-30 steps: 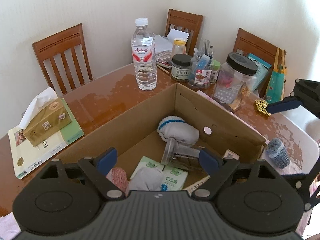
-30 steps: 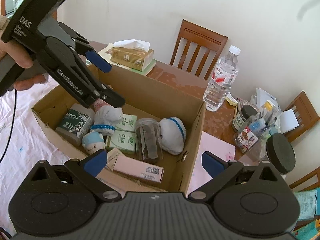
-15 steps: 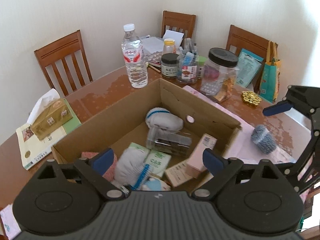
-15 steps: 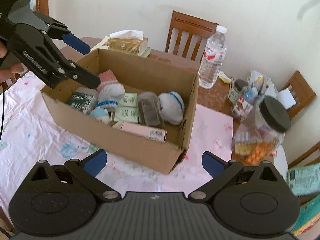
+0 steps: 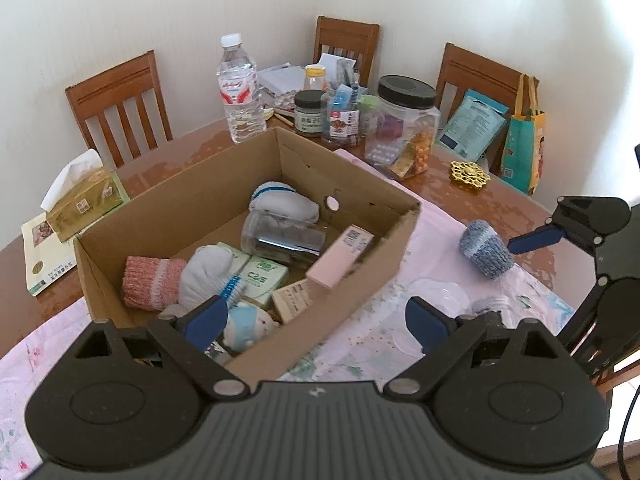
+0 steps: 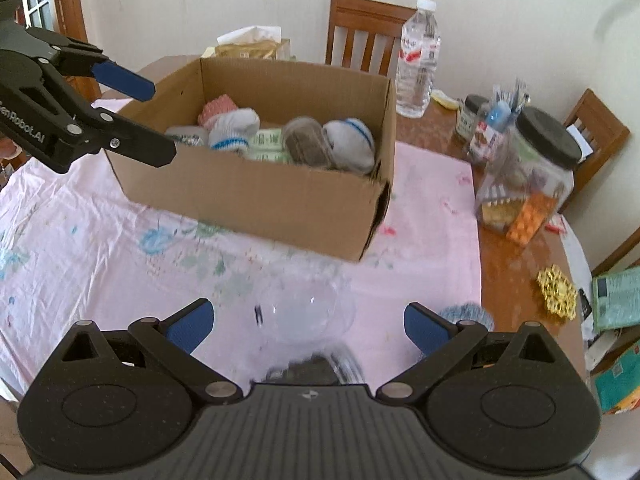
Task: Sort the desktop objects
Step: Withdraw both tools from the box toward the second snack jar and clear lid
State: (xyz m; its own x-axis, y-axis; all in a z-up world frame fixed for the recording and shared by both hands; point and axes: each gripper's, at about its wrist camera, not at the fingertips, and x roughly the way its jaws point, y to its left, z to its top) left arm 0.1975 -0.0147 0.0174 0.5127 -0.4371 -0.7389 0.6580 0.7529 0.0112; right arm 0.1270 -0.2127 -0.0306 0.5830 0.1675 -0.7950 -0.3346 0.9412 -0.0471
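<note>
Both claws, the left gripper [image 5: 316,326] over the near wall of the cardboard box [image 5: 362,280] and the right gripper [image 6: 308,326] above a blurred clear container [image 6: 306,312] on the pink cloth [image 6: 120,248], hang spread and empty, while the blue-grey knitted roll [image 5: 486,250] lies beside the box, half hidden in the right view.

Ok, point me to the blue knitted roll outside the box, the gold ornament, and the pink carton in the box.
blue knitted roll [image 5: 485,249]: left wrist view, middle of its side.
gold ornament [image 5: 470,175]: left wrist view, its centre.
pink carton [image 5: 340,256]: left wrist view, middle of its top face.
</note>
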